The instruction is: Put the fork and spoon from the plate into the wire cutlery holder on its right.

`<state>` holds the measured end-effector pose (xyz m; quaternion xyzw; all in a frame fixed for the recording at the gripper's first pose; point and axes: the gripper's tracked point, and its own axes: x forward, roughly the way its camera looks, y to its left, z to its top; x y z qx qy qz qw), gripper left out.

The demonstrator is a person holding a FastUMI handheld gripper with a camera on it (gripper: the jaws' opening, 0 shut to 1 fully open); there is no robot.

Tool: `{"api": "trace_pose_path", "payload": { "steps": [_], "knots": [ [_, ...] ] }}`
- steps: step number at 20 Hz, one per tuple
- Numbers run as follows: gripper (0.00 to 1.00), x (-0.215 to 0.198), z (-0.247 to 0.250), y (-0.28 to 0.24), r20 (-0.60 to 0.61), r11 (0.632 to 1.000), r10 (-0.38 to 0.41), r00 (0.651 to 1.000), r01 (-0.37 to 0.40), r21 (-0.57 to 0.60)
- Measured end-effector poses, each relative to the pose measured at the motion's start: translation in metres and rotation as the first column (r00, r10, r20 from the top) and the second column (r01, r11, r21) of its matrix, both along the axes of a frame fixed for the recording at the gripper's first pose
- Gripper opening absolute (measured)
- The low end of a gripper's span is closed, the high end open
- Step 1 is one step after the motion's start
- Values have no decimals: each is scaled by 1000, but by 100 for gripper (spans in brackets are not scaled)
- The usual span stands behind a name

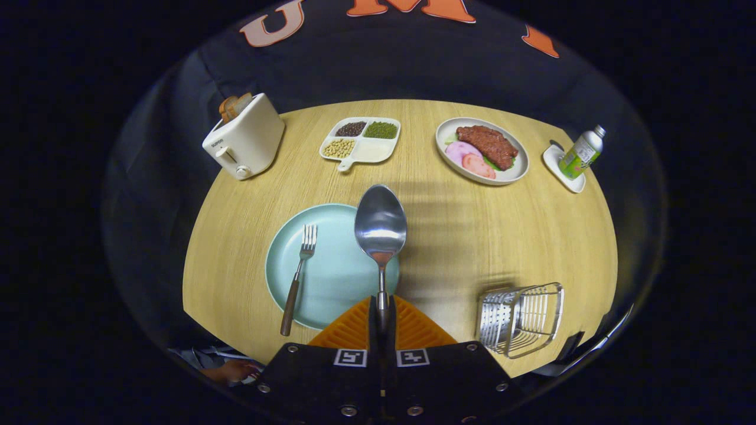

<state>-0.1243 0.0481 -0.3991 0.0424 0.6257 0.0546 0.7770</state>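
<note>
My gripper (pixel 381 313) is shut on the spoon (pixel 380 223), both fingers pressing its thin handle. The spoon's shiny bowl sticks out ahead of the fingers, lifted above the right edge of the light blue plate (pixel 336 283). A fork (pixel 298 277) with a brown handle lies on the left half of that plate, tines pointing away from me. The wire cutlery holder (pixel 520 319) stands on the table to the right of the plate and of my fingers, its opening facing up.
At the far side of the round wooden table (pixel 460 236) stand a white toaster (pixel 245 141) with bread, a divided dish of beans (pixel 360 140), a plate of meat (pixel 481 150) and a bottle (pixel 582 153) on a small white tray. A hand (pixel 233 372) shows near the front left.
</note>
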Motion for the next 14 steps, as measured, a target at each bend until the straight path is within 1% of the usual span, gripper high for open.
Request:
{"api": "trace_pose_path", "payload": {
  "steps": [3, 6, 14],
  "knots": [
    [4, -4, 17, -29, 26, 998, -51, 998, 52, -22],
    [4, -14, 28, -64, 48, 994, -77, 996, 80, -76],
    [4, -59, 36, -129, -1, 977, -179, 984, 178, -120]
  ]
}}
